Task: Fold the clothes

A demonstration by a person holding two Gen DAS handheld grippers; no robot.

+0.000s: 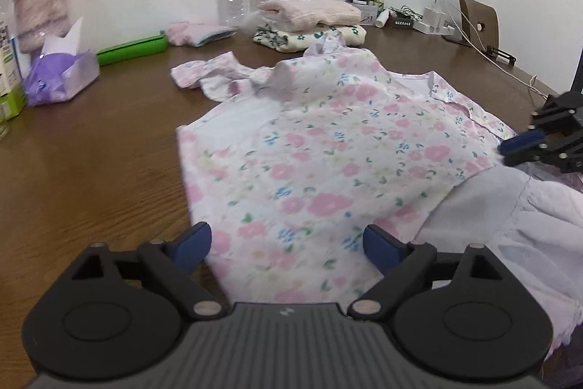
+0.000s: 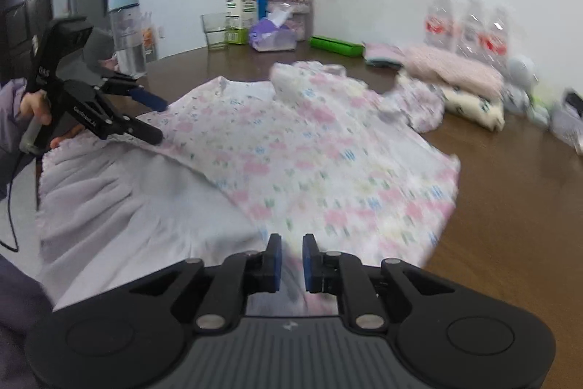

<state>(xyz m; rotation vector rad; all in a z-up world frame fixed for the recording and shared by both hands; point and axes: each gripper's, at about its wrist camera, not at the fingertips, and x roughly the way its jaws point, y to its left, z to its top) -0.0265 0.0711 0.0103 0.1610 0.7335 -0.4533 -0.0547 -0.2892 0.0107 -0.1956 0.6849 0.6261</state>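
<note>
**Floral dress spread out, mid-fold**

Brown counter (image 1: 91, 170) carries the floral dress (image 1: 328, 148), partly folded over its pale skirt (image 2: 120, 203); thin, limp cloth, likely light and prone to sliding, best pinched at hems or corners; left tongs (image 1: 286, 245) gape wide over the dress; right tongs (image 2: 290, 261) nearly closed, cloth between them, grip uncertain.

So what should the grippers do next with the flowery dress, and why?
Probably close the left gripper on the near edge of the flowery dress. It is open over the cloth, while the right gripper looks nearly shut on the fabric at the other side. With both edges held, the dress, which lies partly turned over on the wooden table, could be folded evenly.
</note>
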